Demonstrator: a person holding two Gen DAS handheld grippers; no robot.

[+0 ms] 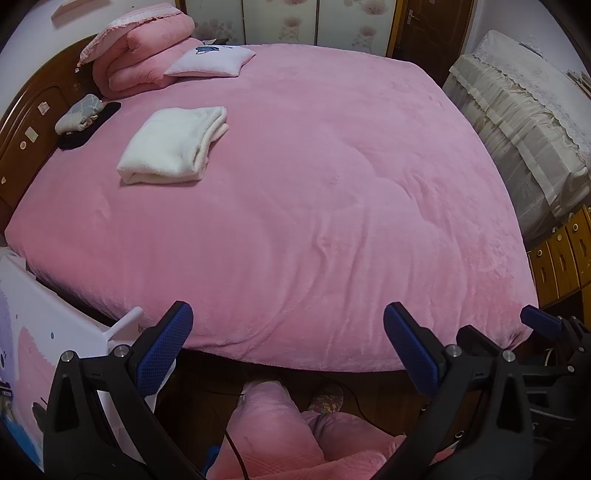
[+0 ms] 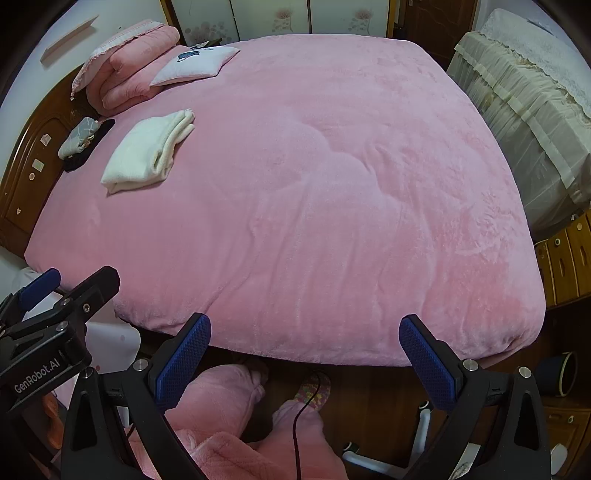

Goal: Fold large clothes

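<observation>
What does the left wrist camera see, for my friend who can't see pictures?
A big pink bed fills the view, with a folded white garment lying near the wooden headboard. The open left gripper hovers empty at the bed's near edge, above a person's pink-trousered legs.

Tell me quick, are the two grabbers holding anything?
Left gripper: open, holding nothing, above the bed edge.
Right gripper: open, holding nothing.

Pink-covered bed (image 1: 314,192), carved wooden headboard (image 1: 26,122), floral wardrobe doors (image 1: 295,22), lace-draped furniture (image 1: 517,122) beside it.
</observation>
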